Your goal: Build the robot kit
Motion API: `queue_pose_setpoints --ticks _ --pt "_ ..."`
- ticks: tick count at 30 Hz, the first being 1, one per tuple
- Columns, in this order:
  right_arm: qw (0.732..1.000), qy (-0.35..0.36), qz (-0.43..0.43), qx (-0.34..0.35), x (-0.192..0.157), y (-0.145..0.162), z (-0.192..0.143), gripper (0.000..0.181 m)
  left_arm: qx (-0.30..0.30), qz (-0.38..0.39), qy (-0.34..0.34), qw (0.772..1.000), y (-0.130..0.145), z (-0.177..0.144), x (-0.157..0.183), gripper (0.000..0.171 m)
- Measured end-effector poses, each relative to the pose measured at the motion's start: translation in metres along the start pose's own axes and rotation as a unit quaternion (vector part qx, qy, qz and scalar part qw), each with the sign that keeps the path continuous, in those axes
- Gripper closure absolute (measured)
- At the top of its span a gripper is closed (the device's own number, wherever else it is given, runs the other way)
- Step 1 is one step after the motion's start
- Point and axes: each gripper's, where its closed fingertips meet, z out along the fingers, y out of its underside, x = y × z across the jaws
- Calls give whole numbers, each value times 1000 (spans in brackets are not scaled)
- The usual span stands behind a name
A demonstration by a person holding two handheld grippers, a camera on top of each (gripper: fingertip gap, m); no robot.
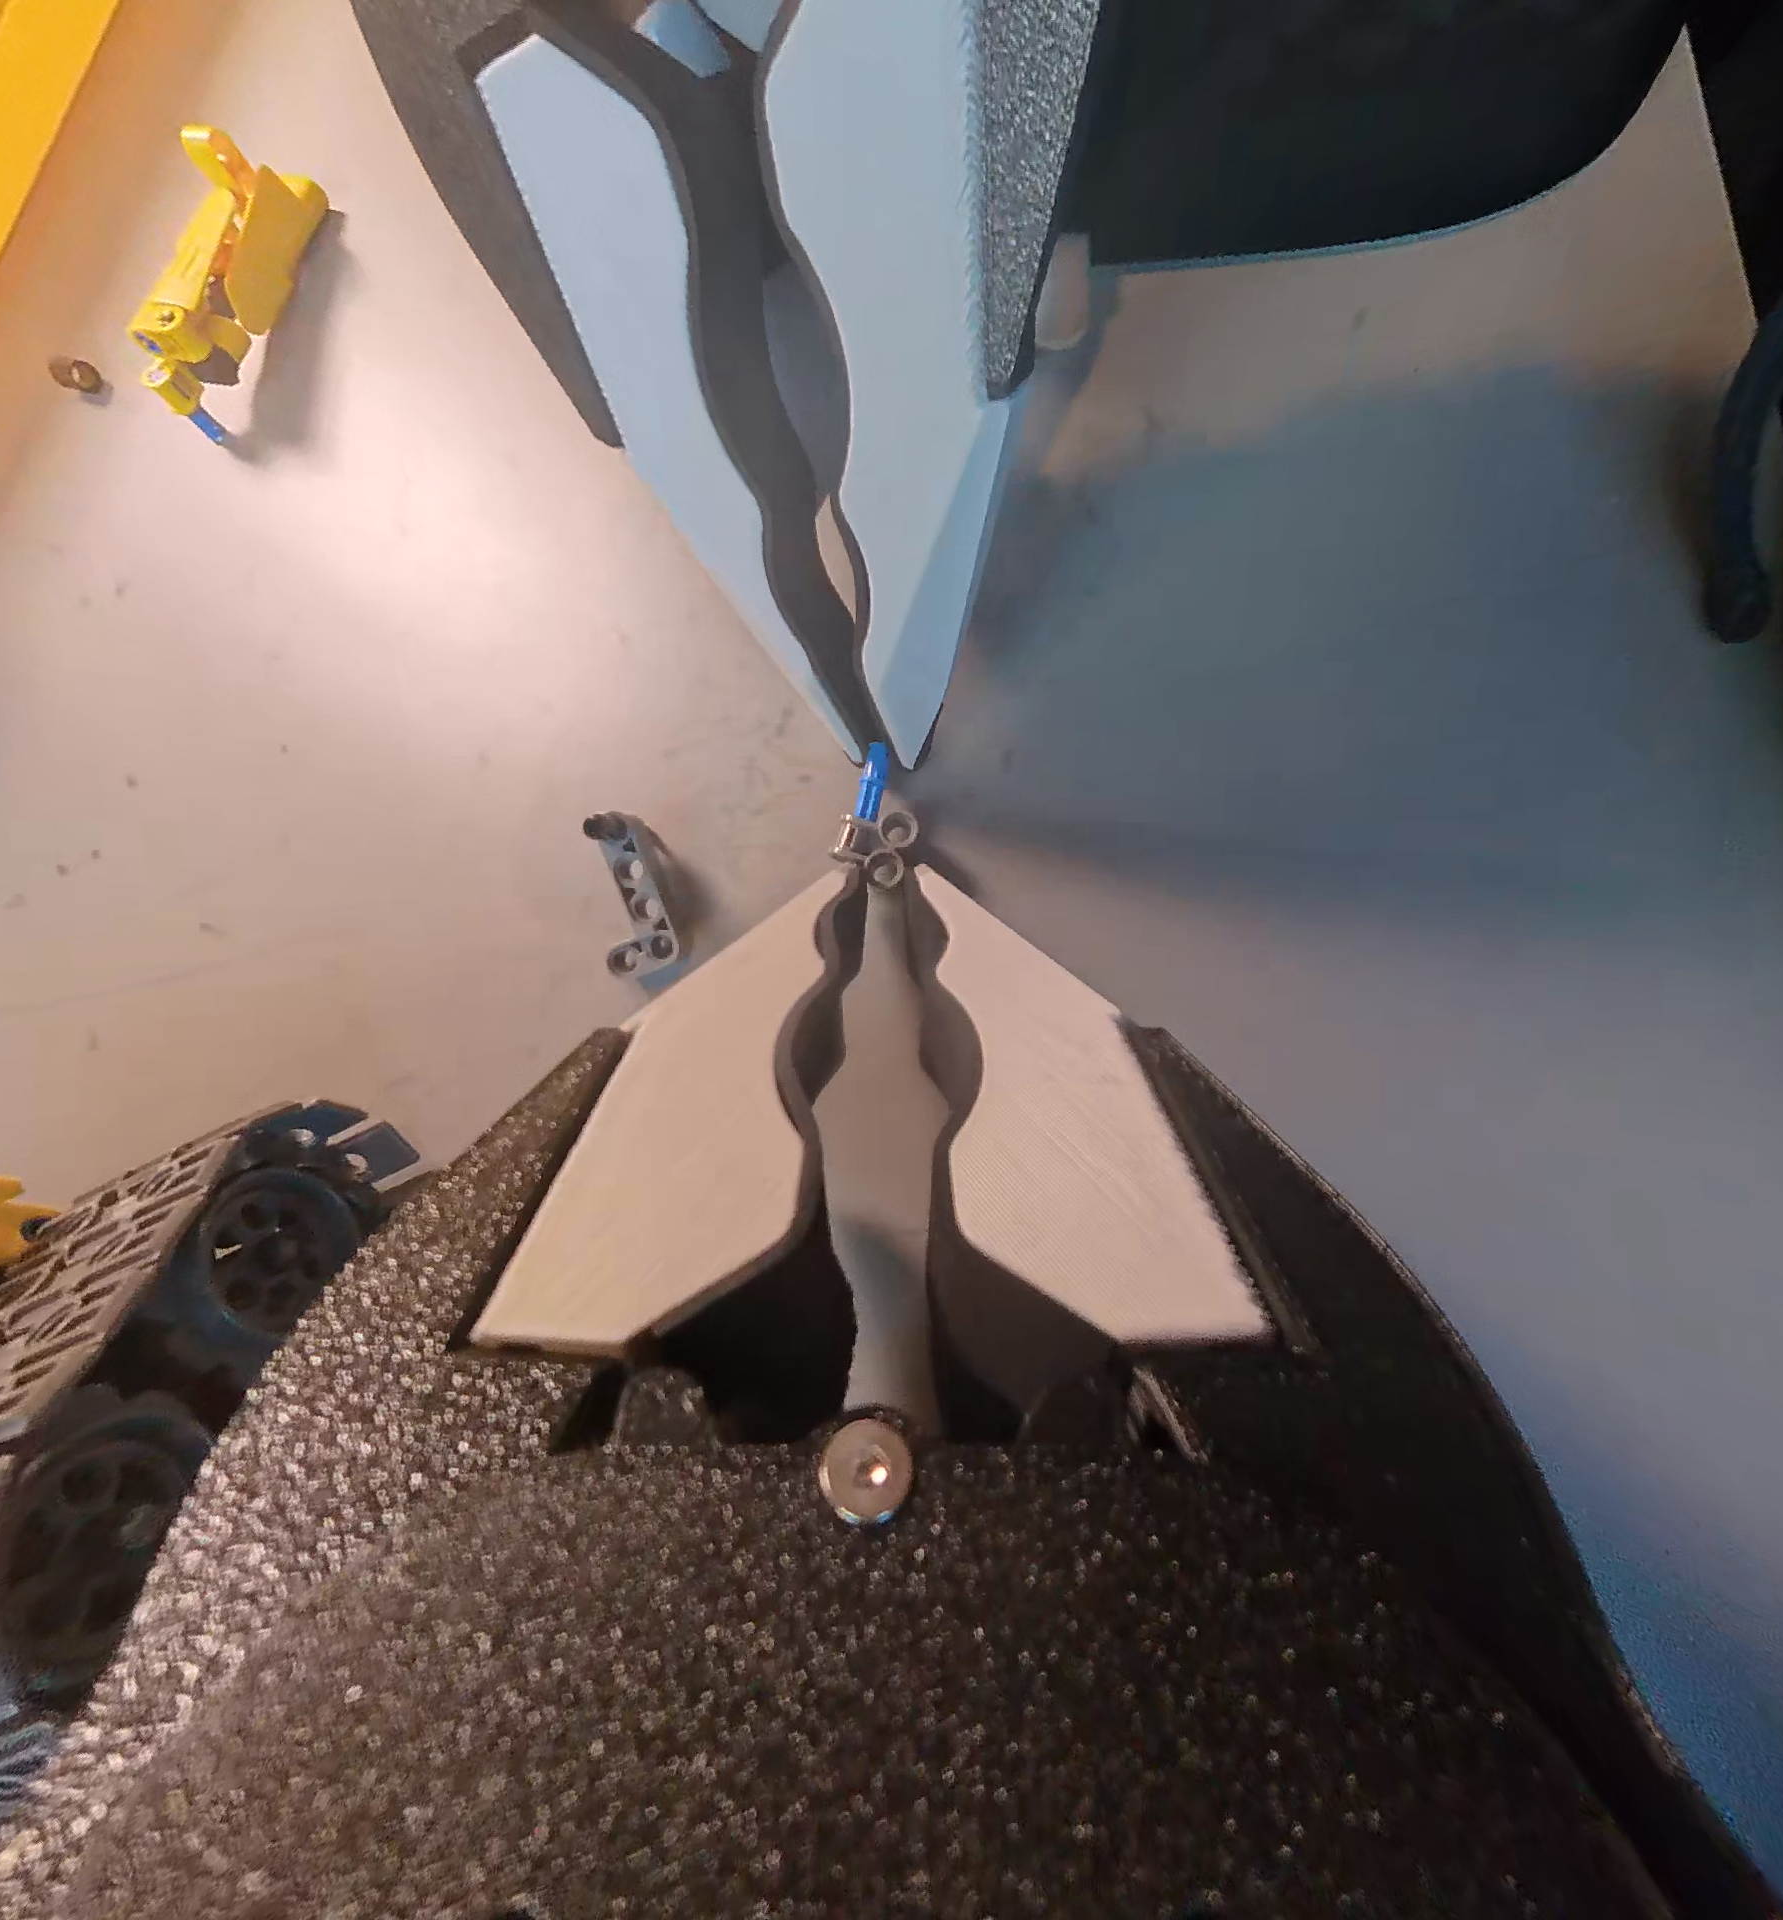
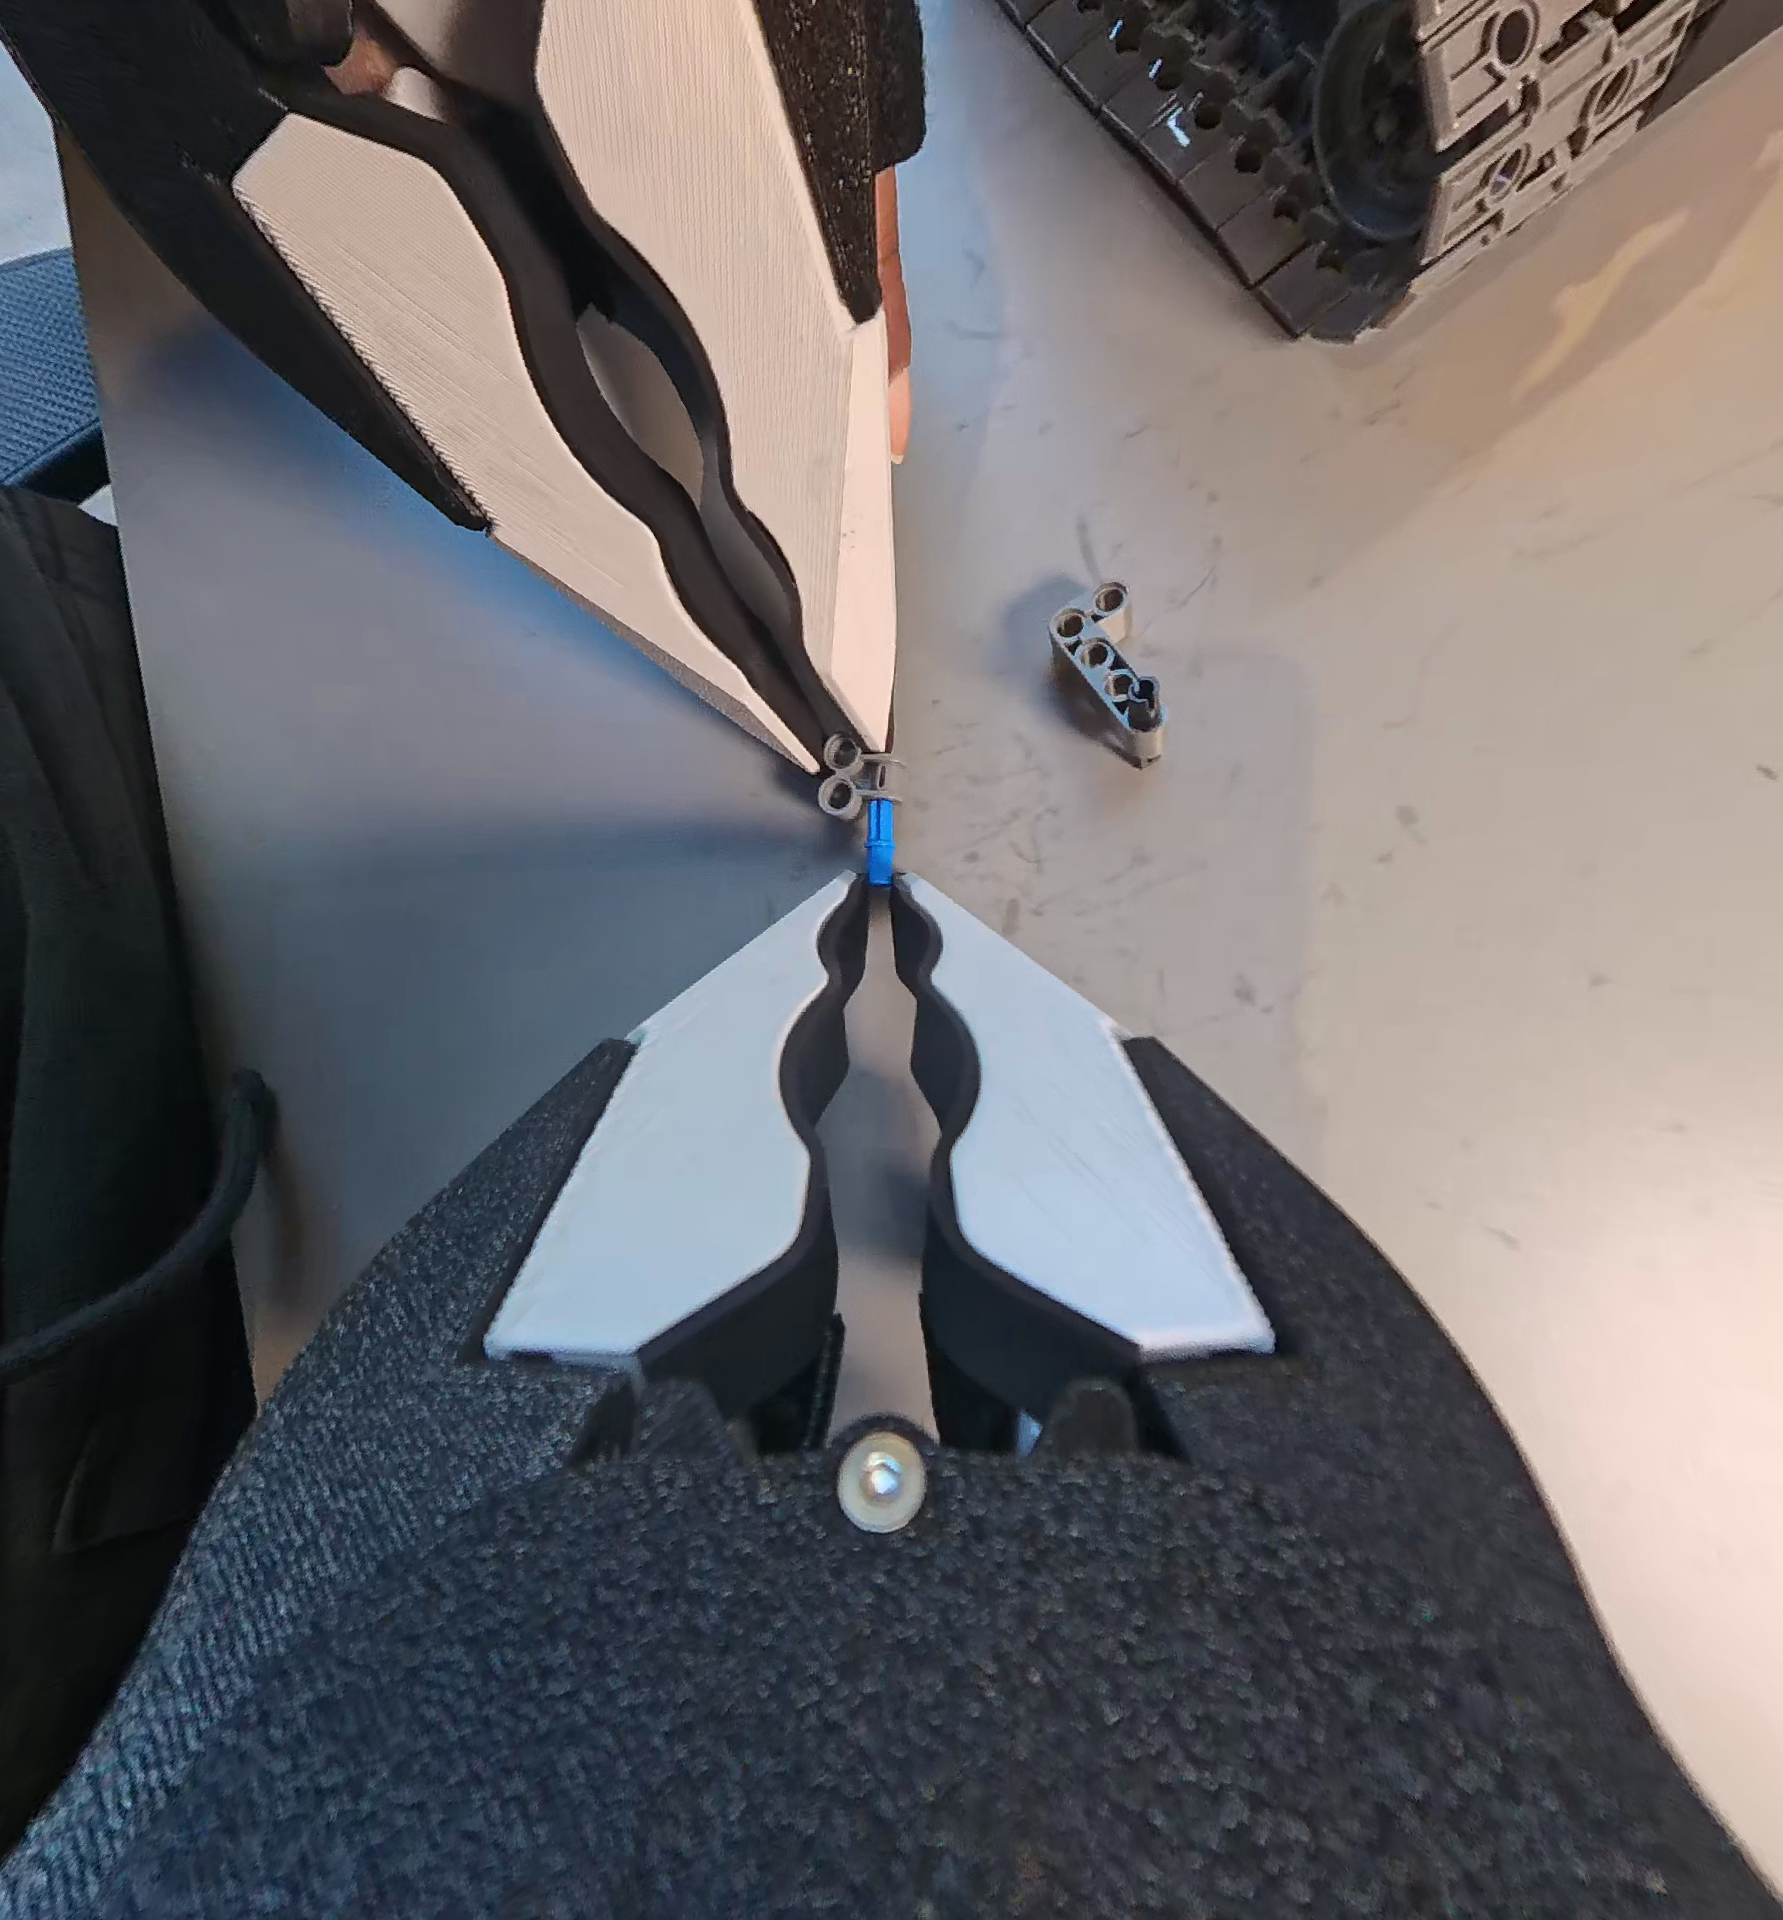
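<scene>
left wrist view: left gripper (image 1: 882, 883) pinches small grey connector (image 1: 885, 852); right gripper (image 1: 885, 750) opposite, pinching blue pin (image 1: 872, 781), its tip at the connector.
grey bent beam (image 1: 638, 902): on table (image 1: 347, 727), left.
right wrist view: same pair mid-scene; tracked vehicle (image 2: 1386, 156) far right.
risk: tiny parts, tip-only grip; misalignment could pop the pin loose.

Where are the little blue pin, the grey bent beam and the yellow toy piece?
blue pin (image 2: 879, 831), right wrist view, middle of its shaft.
grey bent beam (image 2: 1110, 670), right wrist view, middle holes.
yellow toy piece (image 1: 232, 275), left wrist view, its body.
</scene>
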Motion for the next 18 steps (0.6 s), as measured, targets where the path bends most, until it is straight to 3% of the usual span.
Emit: queue_pose_setpoints --ticks 6,18 --pt "1000 21 -10 9 1 -1 0 177 0 -23 19 1000 0 -1 1 166" --pt "994 93 -50 -2 3 -2 1 178 -7 -155 106 982 1 0 4 167"
